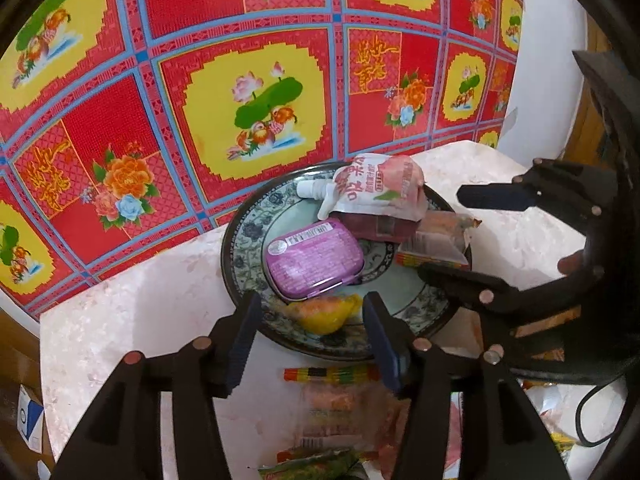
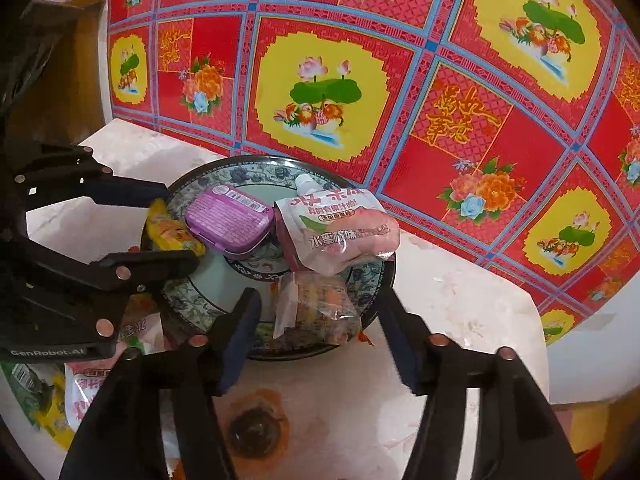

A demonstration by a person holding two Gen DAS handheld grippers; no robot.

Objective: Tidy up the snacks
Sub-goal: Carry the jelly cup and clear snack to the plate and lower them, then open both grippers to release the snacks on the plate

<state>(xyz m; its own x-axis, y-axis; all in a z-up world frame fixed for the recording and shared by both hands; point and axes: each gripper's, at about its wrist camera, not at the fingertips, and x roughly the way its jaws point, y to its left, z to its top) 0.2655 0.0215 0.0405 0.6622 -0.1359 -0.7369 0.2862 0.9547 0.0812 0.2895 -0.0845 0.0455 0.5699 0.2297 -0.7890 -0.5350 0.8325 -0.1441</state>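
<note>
My left gripper (image 1: 310,334) hangs over the near rim of a blue-patterned plate (image 1: 244,256) on the pale marble worktop (image 1: 132,320), its jaws apart and clamping nothing; a yellow-and-orange snack packet (image 1: 326,314) lies on the plate's rim just ahead of the gap between them. My right gripper (image 2: 316,332) points down at the same plate from the other side, jaws likewise standing apart, with a clear-wrapped packet of colourful sweets (image 2: 320,304) lying loose on the plate between and beyond the fingertips, untouched by either pad.

On the plate, a purple tin (image 1: 314,258) sits near the middle, touching the yellow-and-orange packet at its near edge. A white-and-pink spouted drink pouch (image 1: 372,192) lies across the far side, resting on top of a dark red packet (image 1: 380,226).

Off the plate, on the worktop under my left gripper, lies a packet with a striped rainbow edge (image 1: 332,374), and more wrappers crowd the worktop's near edge, too blurred to tell apart. Behind the worktop hangs a red, yellow and blue cloth (image 1: 168,80) printed with ducks, lotus and peonies.
</note>
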